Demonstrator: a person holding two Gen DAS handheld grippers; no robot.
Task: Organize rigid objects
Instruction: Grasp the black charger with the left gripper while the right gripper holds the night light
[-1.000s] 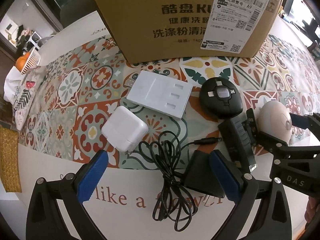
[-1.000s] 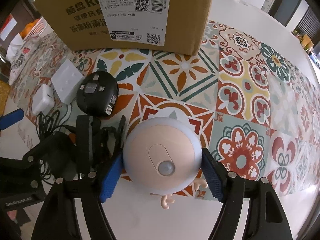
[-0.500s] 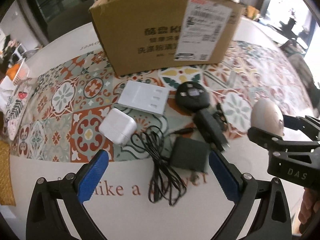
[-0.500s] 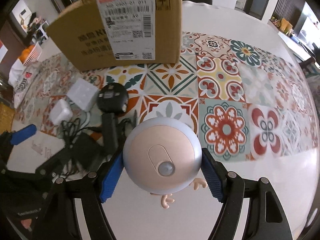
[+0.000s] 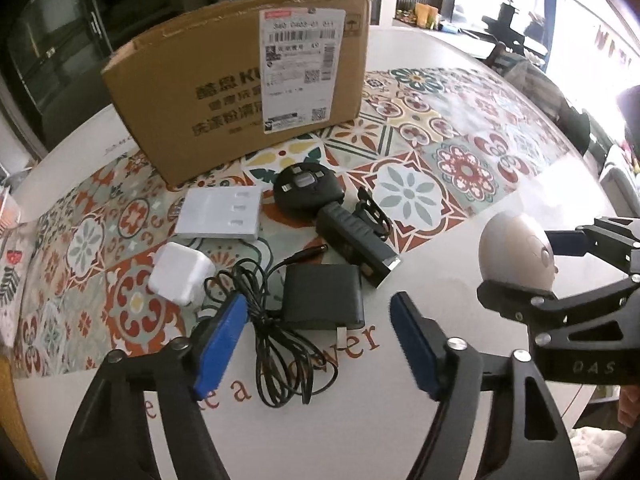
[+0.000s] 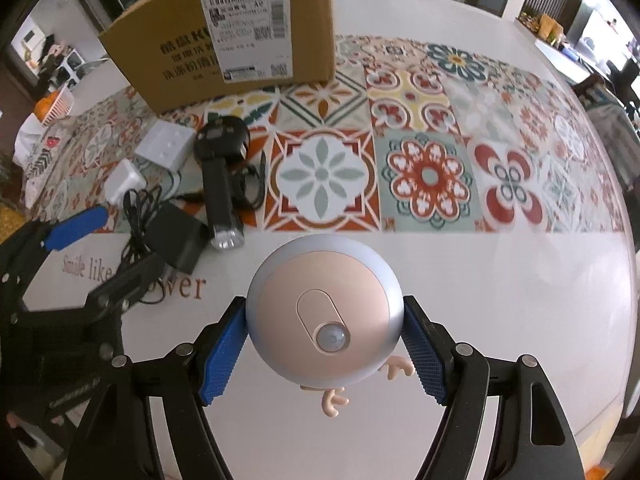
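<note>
Home dining area. Round white table (image 5: pixel 460 288) with tile-patterned mat (image 6: pixel 420 168). Chairs (image 5: pixel 576 128), cluttered sideboard (image 5: pixel 428 14) behind.

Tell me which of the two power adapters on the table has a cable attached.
The black square adapter, lying nearest the left tongs; its tangled black cable trails beside it. The white cube adapter, further left, has none.

Two chargers (image 5: pixel 182 278), one box (image 5: pixel 236 96)
</note>
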